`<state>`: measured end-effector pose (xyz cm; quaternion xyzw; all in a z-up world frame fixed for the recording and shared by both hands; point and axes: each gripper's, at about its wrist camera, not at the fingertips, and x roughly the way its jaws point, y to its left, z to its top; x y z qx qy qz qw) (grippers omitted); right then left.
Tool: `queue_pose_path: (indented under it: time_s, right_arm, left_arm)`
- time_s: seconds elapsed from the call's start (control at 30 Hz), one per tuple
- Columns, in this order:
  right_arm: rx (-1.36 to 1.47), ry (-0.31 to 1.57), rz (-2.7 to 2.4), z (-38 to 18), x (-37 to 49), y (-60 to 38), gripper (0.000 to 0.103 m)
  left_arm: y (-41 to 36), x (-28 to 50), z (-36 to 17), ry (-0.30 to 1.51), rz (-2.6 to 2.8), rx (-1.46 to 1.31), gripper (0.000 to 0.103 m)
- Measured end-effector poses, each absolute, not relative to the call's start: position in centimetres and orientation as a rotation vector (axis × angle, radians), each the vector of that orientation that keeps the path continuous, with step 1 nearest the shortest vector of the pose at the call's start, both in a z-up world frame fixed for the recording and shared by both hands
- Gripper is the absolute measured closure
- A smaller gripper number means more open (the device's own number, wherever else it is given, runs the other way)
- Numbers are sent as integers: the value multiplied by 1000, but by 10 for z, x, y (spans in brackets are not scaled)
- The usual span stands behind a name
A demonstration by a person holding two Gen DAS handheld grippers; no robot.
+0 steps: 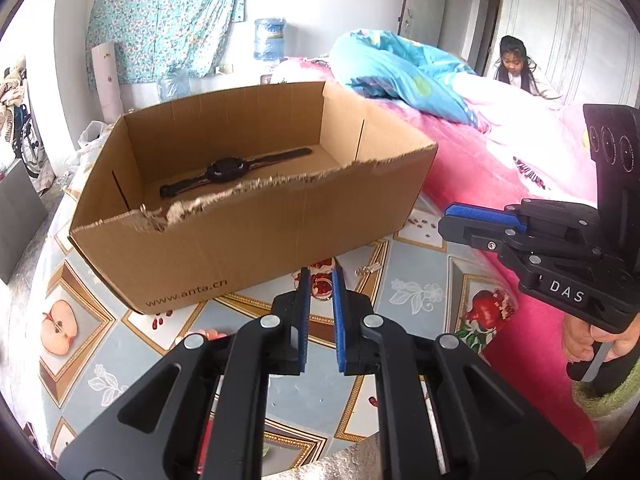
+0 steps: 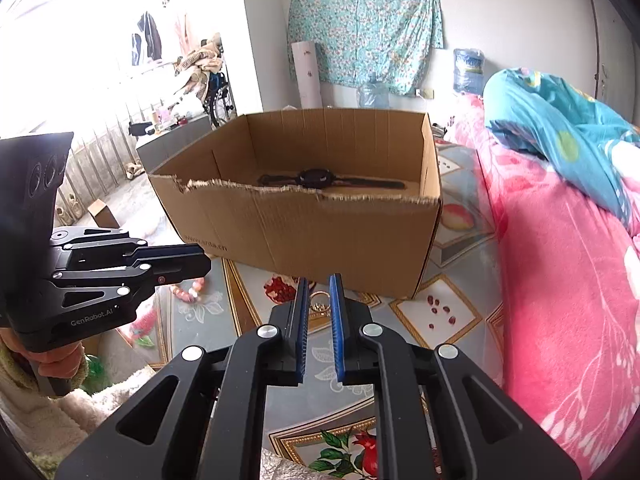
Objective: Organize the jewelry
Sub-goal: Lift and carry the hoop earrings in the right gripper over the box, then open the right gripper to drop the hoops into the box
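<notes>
The torn cardboard box (image 1: 248, 216) half hides a black watch (image 2: 316, 179); left claw (image 1: 320, 276) and right claw (image 2: 319, 282) hover nearly closed, empty.

watch (image 1: 236, 169) in box (image 1: 256, 240), ring (image 2: 319, 303) before box

1. Left wrist view: looks forward and downward along its own fingers, near the cardboard box (image 1: 248, 216), seen from its left front.
2. Right wrist view: same downward tilt, near the box from its right front.
3. Shared: box, watch (image 2: 320, 179) inside, patterned tablecloth (image 1: 412, 292), pink bedding (image 2: 560, 280).
</notes>
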<state>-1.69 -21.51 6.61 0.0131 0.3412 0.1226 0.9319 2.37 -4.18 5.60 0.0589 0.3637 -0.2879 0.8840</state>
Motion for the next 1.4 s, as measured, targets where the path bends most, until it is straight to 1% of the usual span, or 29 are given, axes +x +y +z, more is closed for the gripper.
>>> queue_pose_path:
  time_s: [0.23, 0.37, 0.47, 0.63, 0.8, 0.9, 1.1, 1.4]
  right_arm:
    - [-9, 598, 311, 124, 4, -214, 92]
    - [13, 638, 363, 136, 48, -215, 92]
    - [50, 744, 393, 129, 92, -218, 92]
    - [44, 938, 370, 102, 153, -217, 92]
    - [12, 1078, 354, 76, 191, -216, 92]
    - [-13, 1130, 350, 64, 201, -213, 92]
    - [-50, 1147, 346, 57, 206, -207, 92]
    - [-55, 1140, 332, 58, 208, -206, 91]
  left_arm:
    - [-36, 41, 118, 640, -651, 118, 93]
    - [-45, 81, 135, 676, -671, 114, 93]
    - [-57, 121, 128, 787, -668, 114, 93]
    - [-81, 178, 92, 1009, -678, 88, 93]
    - [-94, 211, 61, 1138, -654, 74, 93]
    - [-97, 225, 48, 1213, -637, 49, 93]
    - [-95, 237, 40, 1252, -624, 3, 91]
    - [-89, 235, 49, 1209, -613, -12, 89]
